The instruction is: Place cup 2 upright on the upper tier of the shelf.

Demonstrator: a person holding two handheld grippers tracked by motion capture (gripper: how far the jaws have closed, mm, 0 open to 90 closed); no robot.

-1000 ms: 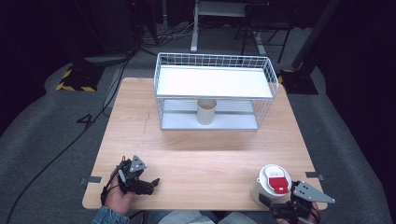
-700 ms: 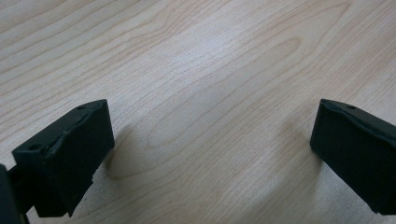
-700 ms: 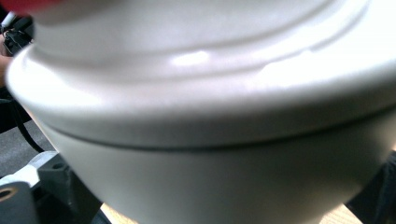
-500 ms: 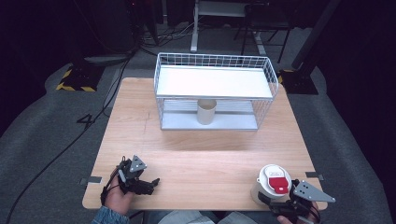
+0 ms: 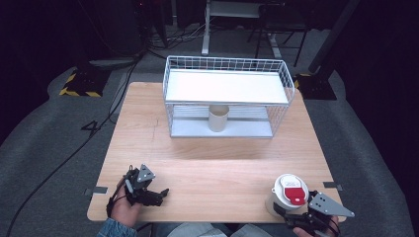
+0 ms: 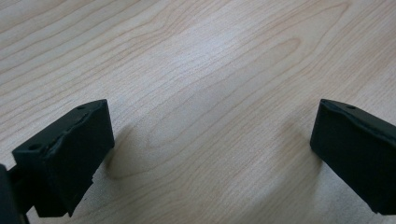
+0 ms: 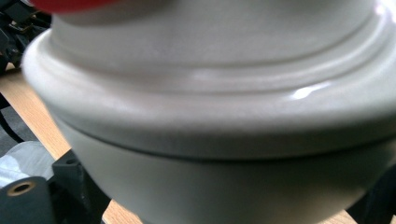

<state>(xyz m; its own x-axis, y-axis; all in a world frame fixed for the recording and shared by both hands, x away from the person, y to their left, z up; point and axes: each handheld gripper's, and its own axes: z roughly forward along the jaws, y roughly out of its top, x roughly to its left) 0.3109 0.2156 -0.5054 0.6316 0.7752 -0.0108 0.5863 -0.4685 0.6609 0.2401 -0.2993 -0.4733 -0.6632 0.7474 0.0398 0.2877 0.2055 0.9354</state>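
Nearest the person, at the front right corner of the desk (image 5: pixel 212 173), the right hand-held gripper (image 5: pixel 286 213) sits against the base of a white container with a red-labelled lid (image 5: pixel 288 193). Its jaws have just been closing, and the container stands between them. In the right gripper view the white body (image 7: pixel 210 140) sits so close that the pads are mostly hidden behind it, so I cannot tell whether they press on it yet. The container stands upright, long axis vertical, just ahead of and slightly left of that gripper, so any lift will likely go straight up.

Across the front edge, well apart, the left hand-held gripper (image 5: pixel 160 193) rests near the front left corner. Its jaws are spread wide with only bare wood between them in the left gripper view (image 6: pixel 210 154). The right hand is plainly the nearer one to the container.

Farther back, a white wire rack (image 5: pixel 227 96) stands across the rear half of the desk. A beige cup (image 5: pixel 218 118) stands upright under its upper shelf. The stretch of desk between container and rack lies open, nothing in the way.
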